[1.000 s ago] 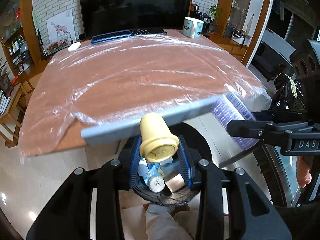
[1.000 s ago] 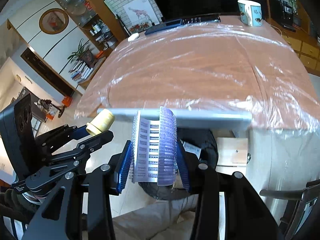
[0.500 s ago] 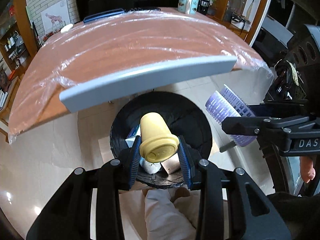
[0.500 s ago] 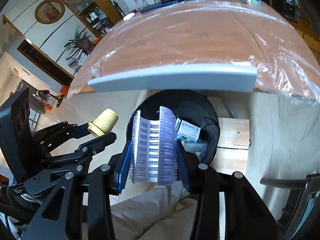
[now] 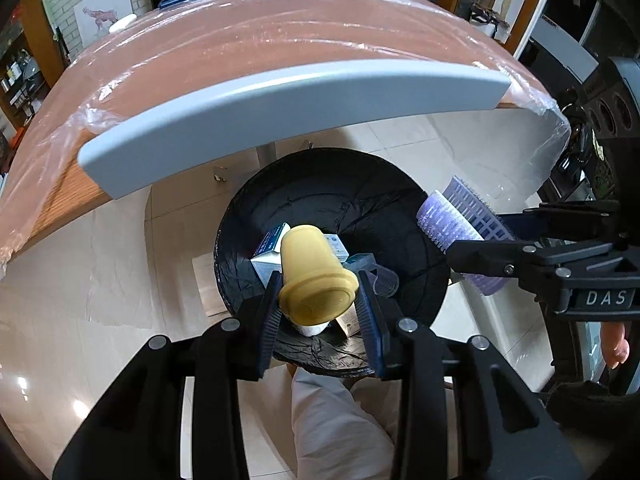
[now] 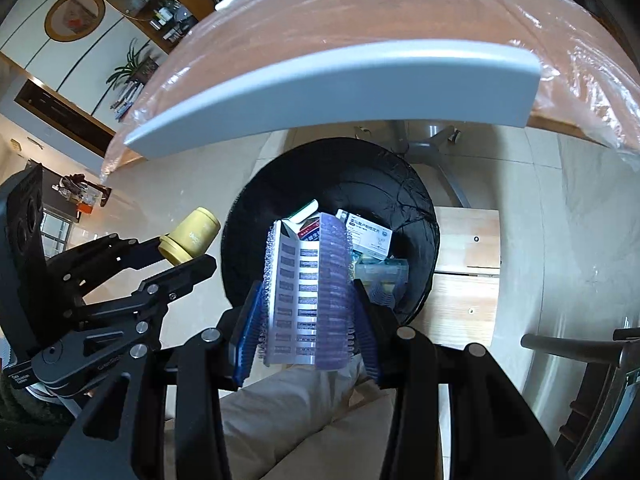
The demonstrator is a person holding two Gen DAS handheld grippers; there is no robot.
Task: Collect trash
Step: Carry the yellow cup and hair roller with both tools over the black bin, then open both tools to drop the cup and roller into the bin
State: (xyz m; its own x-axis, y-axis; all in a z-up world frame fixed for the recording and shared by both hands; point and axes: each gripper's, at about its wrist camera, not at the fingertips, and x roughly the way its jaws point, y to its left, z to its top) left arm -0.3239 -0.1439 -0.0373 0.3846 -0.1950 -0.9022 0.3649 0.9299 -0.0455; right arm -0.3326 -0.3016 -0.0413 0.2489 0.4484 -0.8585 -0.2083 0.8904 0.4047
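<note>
My left gripper point(image 5: 318, 300) is shut on a yellow plastic cap-shaped cup point(image 5: 314, 276) and holds it over a black-lined trash bin point(image 5: 400, 216) on the floor. My right gripper point(image 6: 306, 304) is shut on a purple ribbed plastic tray point(image 6: 308, 292) and holds it above the same bin point(image 6: 416, 200). The bin holds medicine boxes point(image 6: 368, 238) and other scraps. The purple tray also shows in the left wrist view point(image 5: 460, 220), and the yellow cup in the right wrist view point(image 6: 190, 242).
A wooden table under clear plastic film point(image 5: 260, 48) with a grey front edge strip point(image 5: 280, 108) overhangs the bin. A grey chair base point(image 6: 436, 152) and a wooden board point(image 6: 468, 264) lie beside the bin. My trouser leg point(image 5: 340, 428) is below the grippers.
Both grippers have tilted further down and moved over the bin, still holding the yellow cup and the purple tray. The bin now fills more of both views.
</note>
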